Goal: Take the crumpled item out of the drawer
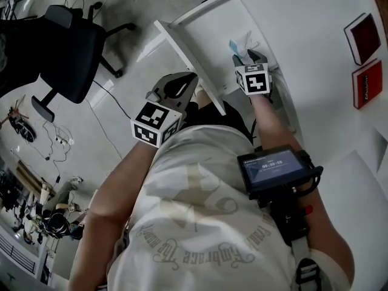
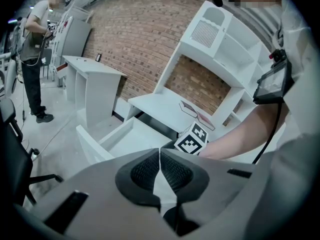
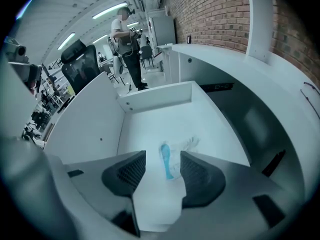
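I have the right gripper down inside the open drawer, near its right wall. Its jaws stand apart. Looking along them in the right gripper view, the crumpled item, a scrunched pale thing with a blue strip, lies on the drawer floor in line with the gap, and neither pad presses on it. From the head view the same item shows just past the gripper's tips, close to the drawer's right wall and towards the end that runs under the desk.

My left gripper hangs outside the drawer, just beside its front panel. In the left gripper view the left gripper has its pads meeting at the tips with nothing between them, so that claw is closed and empty. Beyond it I see the drawer pulled out, with the right gripper's marker cube above it.

Two red books lie on the desk top, well to the right of the drawer. A black office chair stands on the floor well to the drawer's left.
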`<state>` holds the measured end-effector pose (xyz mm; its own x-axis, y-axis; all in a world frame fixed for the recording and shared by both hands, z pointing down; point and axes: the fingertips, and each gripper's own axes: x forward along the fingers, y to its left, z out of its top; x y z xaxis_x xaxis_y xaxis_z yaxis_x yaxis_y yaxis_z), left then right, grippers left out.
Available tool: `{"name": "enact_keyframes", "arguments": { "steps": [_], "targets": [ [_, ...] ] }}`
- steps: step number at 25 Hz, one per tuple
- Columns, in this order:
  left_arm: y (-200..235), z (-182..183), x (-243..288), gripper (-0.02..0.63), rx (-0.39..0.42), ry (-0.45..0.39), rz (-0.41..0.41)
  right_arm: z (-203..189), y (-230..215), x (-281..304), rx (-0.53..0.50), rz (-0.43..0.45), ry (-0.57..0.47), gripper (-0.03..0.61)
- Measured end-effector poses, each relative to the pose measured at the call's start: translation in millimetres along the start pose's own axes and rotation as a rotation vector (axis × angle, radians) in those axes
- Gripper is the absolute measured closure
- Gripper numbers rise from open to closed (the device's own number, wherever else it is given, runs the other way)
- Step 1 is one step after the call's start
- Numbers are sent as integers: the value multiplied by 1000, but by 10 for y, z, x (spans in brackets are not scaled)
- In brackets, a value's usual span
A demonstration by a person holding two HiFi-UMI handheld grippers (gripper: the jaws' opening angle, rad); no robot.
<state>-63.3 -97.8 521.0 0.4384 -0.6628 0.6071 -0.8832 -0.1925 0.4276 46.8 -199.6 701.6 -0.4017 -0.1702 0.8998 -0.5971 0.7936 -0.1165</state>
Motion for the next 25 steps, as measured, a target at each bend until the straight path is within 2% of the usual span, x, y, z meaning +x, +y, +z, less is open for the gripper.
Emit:
{"name": "enact_keyframes", "arguments": {
  "steps": [8,14,18,25],
  "targets": [
    [48,-72,-7,586,-29,13,6,18,-32,195,-35,-9,60,314],
    [67,-89,7,586,-27,21,-2,33,-144,275,-37,-44,84,304],
    [114,-119,66,586,-30,24,1,35,-217,419,-82,-71,103,296],
    [232,-138,107,586,-67,36,6,-19,-329,647,-111,-98,229,293]
  ]
}}
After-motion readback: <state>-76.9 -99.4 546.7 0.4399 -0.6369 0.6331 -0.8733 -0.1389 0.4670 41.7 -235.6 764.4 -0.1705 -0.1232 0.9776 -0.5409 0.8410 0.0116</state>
